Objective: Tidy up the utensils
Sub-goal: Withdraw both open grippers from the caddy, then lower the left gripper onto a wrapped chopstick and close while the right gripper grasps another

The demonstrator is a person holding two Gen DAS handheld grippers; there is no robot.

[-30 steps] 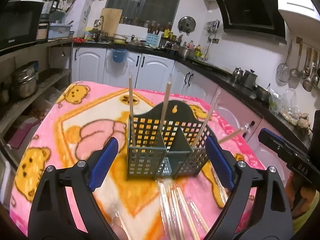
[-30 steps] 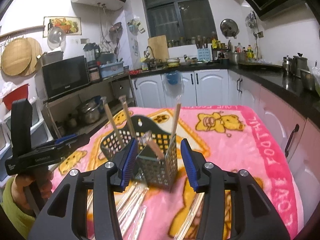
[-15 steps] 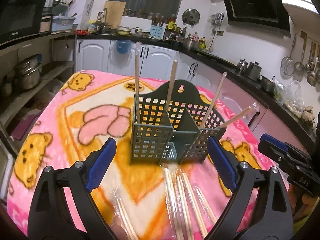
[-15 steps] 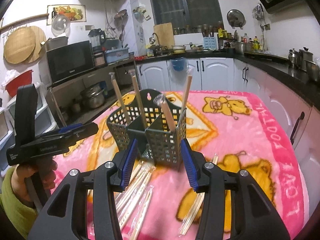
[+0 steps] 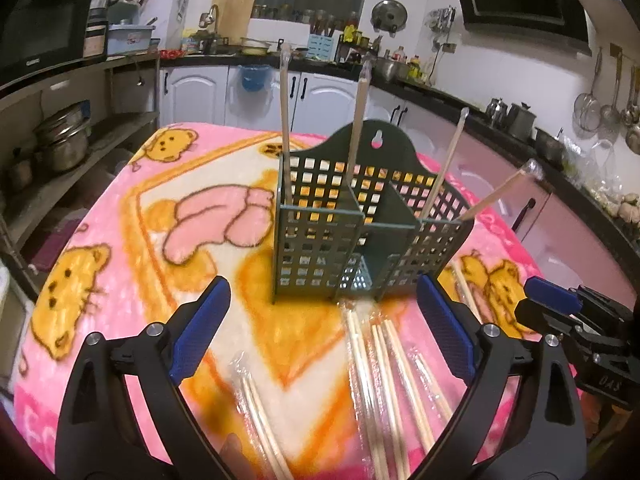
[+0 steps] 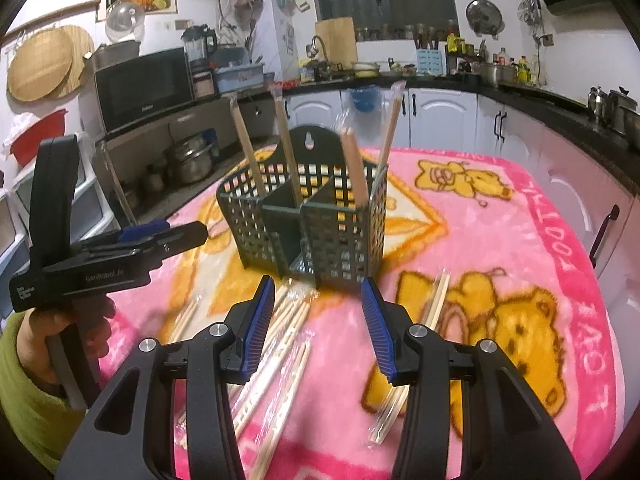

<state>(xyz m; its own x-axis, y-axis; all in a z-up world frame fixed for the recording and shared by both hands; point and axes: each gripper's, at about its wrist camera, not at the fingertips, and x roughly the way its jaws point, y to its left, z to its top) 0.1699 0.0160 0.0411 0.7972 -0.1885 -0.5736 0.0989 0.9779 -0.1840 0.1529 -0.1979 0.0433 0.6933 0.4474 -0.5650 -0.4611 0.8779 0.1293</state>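
A dark green slotted utensil holder [image 5: 360, 224] stands on the pink blanket [image 5: 160, 240]; it also shows in the right wrist view [image 6: 308, 224]. Several wrapped chopstick pairs [image 5: 360, 120] stand in it. More wrapped chopsticks [image 5: 384, 376] lie on the blanket in front of it, also in the right wrist view [image 6: 276, 344]. One pair [image 6: 434, 300] lies to the right. My left gripper [image 5: 320, 332] is open and empty, above the loose chopsticks. My right gripper [image 6: 318, 320] is open and empty, near the holder's front.
The blanket with bear prints covers a table. Kitchen counters [image 5: 500, 120] with pots run along the back and right. Shelves [image 5: 60, 140] with metal pots stand at the left. The left gripper's body [image 6: 100, 256] shows at the left of the right wrist view.
Both grippers have drawn back and up from the holder, so more of the loose chopsticks on the blanket show. Both stay open and empty.
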